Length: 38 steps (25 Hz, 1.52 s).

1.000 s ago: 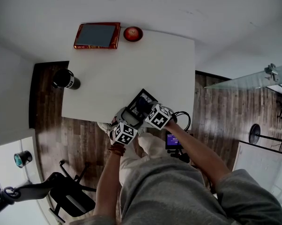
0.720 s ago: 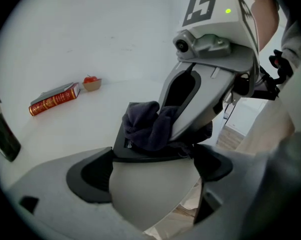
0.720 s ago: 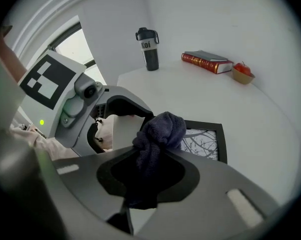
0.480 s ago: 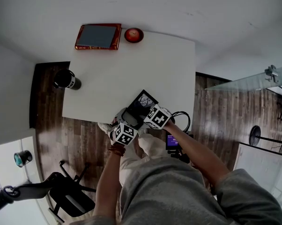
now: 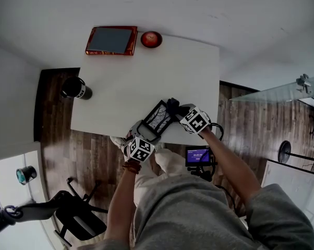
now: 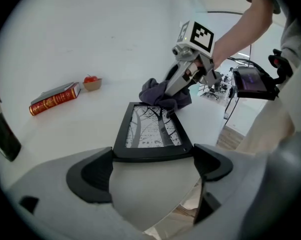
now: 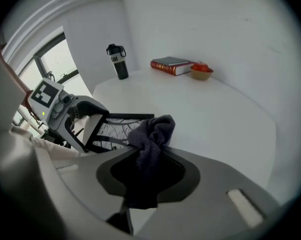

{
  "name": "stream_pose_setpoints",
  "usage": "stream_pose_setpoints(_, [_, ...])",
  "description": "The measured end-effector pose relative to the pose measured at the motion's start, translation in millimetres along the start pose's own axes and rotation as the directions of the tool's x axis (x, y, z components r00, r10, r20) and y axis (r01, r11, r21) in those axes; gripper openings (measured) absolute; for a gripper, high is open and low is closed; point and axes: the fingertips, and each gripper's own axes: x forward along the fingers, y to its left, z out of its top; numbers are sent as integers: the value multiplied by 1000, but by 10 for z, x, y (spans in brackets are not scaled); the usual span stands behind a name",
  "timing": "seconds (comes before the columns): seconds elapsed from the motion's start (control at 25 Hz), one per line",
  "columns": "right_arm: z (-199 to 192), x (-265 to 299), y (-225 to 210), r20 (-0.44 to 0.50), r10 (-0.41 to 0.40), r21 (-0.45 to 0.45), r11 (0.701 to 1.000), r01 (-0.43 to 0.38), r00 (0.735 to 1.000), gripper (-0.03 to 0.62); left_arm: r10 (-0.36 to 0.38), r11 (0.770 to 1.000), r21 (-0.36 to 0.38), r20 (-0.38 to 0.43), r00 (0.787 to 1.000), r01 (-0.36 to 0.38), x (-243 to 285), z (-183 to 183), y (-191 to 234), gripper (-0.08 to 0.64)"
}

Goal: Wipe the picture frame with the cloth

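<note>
Above the white table [image 5: 146, 72], the picture frame [image 6: 151, 129] is gripped by the left claw [image 6: 151, 160], the cloth [image 7: 153, 131] by the right claw [image 7: 148, 171] at the frame's far edge.

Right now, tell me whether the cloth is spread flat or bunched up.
Bunched up: the cloth is a crumpled wad pinched in the right gripper, its loose end at the picture frame's far edge.

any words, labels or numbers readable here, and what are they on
None can be read.
Red book: gold print on spine, too small.
Black bottle: marks on white band, too blurred.
Small screen: lit, text too small.
Picture frame: tree print, no words.
</note>
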Motion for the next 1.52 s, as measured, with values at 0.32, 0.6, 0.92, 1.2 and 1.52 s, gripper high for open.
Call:
stream_pose_setpoints(0.32, [-131,51,61,6,-51,60,997,50,999,92,1,1000,3,2,1000,-1,-6,-10,-5,508])
stream_pose_setpoints(0.6, [-123,39,265,-46,-46,-21,999,45,998,91,1,1000,-4,-3,1000,-1,15,-8,0,509])
stream_pose_setpoints(0.92, [-134,104,804,-91,94,-178,978,-110,991,89,1,1000,-6,-6,1000,-1,8,-10,-23,509])
stream_pose_setpoints(1.2, [-113,156,1157,-116,226,-239,939,-248,967,87,-1,1000,0,1,1000,1,18,5,-16,509])
stream_pose_setpoints(1.52, [-81,211,1297,-212,283,-248,910,-331,936,87,4,1000,0,2,1000,-4,9,0,-8,509])
